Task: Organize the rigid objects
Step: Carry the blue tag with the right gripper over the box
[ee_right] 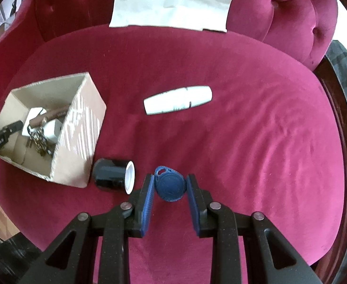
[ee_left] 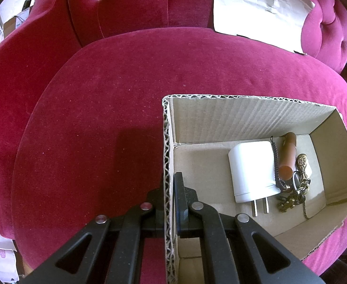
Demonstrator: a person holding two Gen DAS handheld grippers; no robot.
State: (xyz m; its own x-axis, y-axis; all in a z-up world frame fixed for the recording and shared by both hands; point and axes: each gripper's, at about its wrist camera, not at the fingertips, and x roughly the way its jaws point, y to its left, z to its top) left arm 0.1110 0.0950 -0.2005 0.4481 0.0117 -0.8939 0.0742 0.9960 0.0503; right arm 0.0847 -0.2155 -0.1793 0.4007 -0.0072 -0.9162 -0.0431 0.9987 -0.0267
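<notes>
An open cardboard box (ee_left: pixel 244 116) sits on the crimson velvet seat. My left gripper (ee_left: pixel 171 189) is shut on the box's left wall, one finger outside and one inside. Inside lie a white plug adapter (ee_left: pixel 251 168), a brown cylinder (ee_left: pixel 288 157) and a bunch of brass keys (ee_left: pixel 296 189). In the right wrist view my right gripper (ee_right: pixel 171 187) is shut on a blue key fob (ee_right: pixel 169 185), held above the cushion. The box (ee_right: pixel 78 127) stands to its left, with the left gripper (ee_right: pixel 5 132) at its far wall.
A black cup with a white inside (ee_right: pixel 114 176) lies on its side beside the box. A white tube-shaped bottle (ee_right: pixel 178 99) lies further back on the cushion. A pale paper sheet (ee_right: pixel 173 2) leans against the tufted backrest. The seat's dark wooden edge (ee_right: pixel 339 108) runs along the right.
</notes>
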